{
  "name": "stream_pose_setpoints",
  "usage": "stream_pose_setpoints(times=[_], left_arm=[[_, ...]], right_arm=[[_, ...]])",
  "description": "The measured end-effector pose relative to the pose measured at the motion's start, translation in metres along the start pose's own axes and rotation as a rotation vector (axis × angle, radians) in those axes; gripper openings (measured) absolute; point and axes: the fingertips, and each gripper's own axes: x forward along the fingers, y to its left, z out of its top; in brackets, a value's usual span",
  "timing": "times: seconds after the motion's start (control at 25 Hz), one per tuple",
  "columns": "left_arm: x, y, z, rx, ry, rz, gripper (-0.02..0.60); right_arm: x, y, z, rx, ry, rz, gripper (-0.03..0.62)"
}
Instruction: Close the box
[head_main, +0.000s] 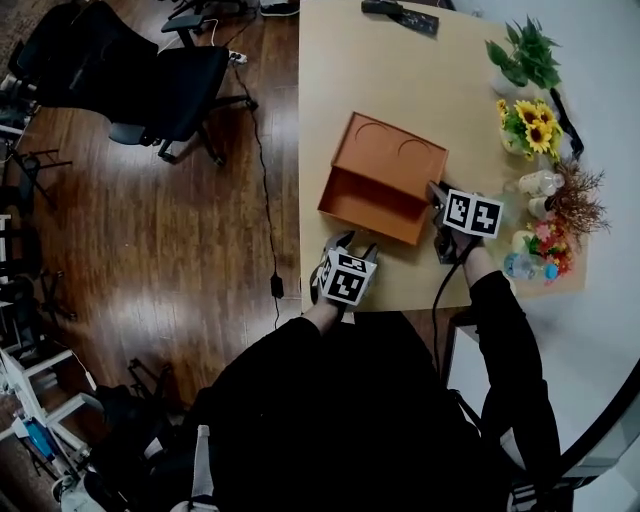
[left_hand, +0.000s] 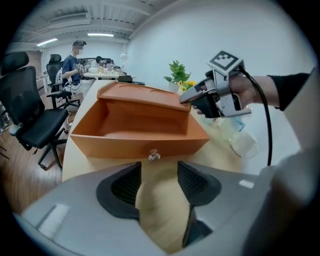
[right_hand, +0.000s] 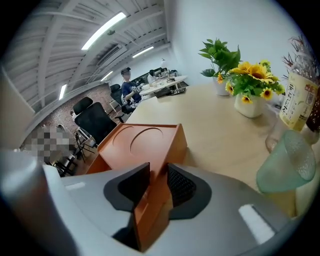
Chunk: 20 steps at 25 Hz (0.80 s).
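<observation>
Your right gripper (right_hand: 156, 180) is clamped on the side edge of the orange lid (right_hand: 142, 142), which sits tilted over the open box (left_hand: 135, 142). Your left gripper (left_hand: 159, 175) is wide open and empty over the table (left_hand: 160, 200), just short of the box's front knob (left_hand: 153, 155).

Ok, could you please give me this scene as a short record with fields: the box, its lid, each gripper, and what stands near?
box: orange box on the table; nothing seen inside
lid: lid raised and tilted over the box, not yet shut
right gripper: right gripper clamped on the lid's edge
left gripper: left gripper open, nothing between its jaws, facing the small knob on the box's front
near: sunflowers and a green plant at the table's right side
</observation>
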Motion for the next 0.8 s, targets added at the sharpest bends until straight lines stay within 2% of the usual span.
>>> stream_pose_setpoints(times=[0.36, 0.44, 0.6, 0.76, 0.8], left_arm=[[0.008, 0.002, 0.003, 0.0, 0.021, 0.023, 0.199], [0.009, 0.003, 0.001, -0.005, 0.027, 0.024, 0.167], [0.013, 0.008, 0.006, -0.013, 0.013, 0.038, 0.145], [0.016, 0.014, 0.011, -0.029, -0.004, 0.049, 0.048], [0.017, 0.014, 0.011, -0.03, -0.004, 0.047, 0.048]], right_arm=[[0.001, 0.001, -0.001, 0.01, 0.014, 0.019, 0.11], [0.001, 0.001, -0.002, 0.012, 0.016, 0.021, 0.11], [0.001, 0.002, -0.001, 0.01, 0.016, 0.024, 0.11], [0.002, 0.002, -0.002, 0.006, 0.013, 0.028, 0.11], [0.002, 0.002, -0.002, 0.006, 0.011, 0.03, 0.11]])
